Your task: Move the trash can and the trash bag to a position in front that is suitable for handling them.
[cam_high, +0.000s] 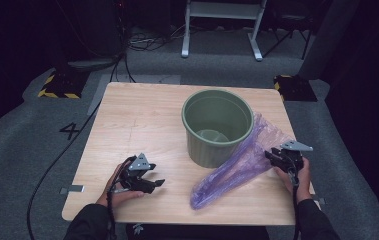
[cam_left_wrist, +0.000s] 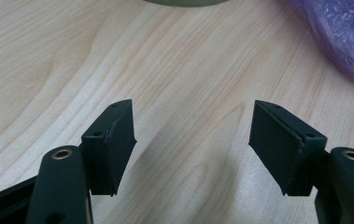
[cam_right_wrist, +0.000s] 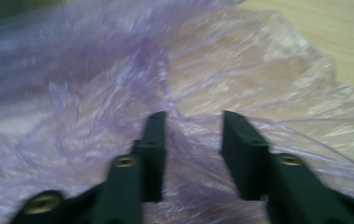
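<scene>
Dark room, grey carpet, cables trailing past a white frame at the back; pale wooden table [cam_high: 142,115] in the middle of the high view. Green bucket [cam_high: 217,126] upright on the far right half, empty as far as can be seen. Purple plastic bag [cam_high: 237,167] lying flat just beside the bucket, running from the bucket's right flank down toward the near edge, its far end touching or tucked against the bucket wall. Left gripper [cam_high: 153,183] low over bare wood near the front left, well apart from the bag, jaws spread with nothing between. Right gripper [cam_high: 272,156] at the bag's right edge, nosed into the film.

Left gripper view: both black jaws wide apart over plain wood grain, bucket base at the top edge, a corner of the purple bag [cam_left_wrist: 347,42] at upper right.

Right gripper view, blurred: jaws partly open, a ridge of crinkled film [cam_right_wrist: 184,126] rising between them, pads not pressing on it.

Probable step: taking hold of the bag's edge in order to open it and line the bucket. Next move likely calls for closing the right jaws on that raised fold, then bringing the left gripper across to pinch the opposite layer, so that the mouth can be pulled apart. Thin film, apt to slip or bunch.
</scene>
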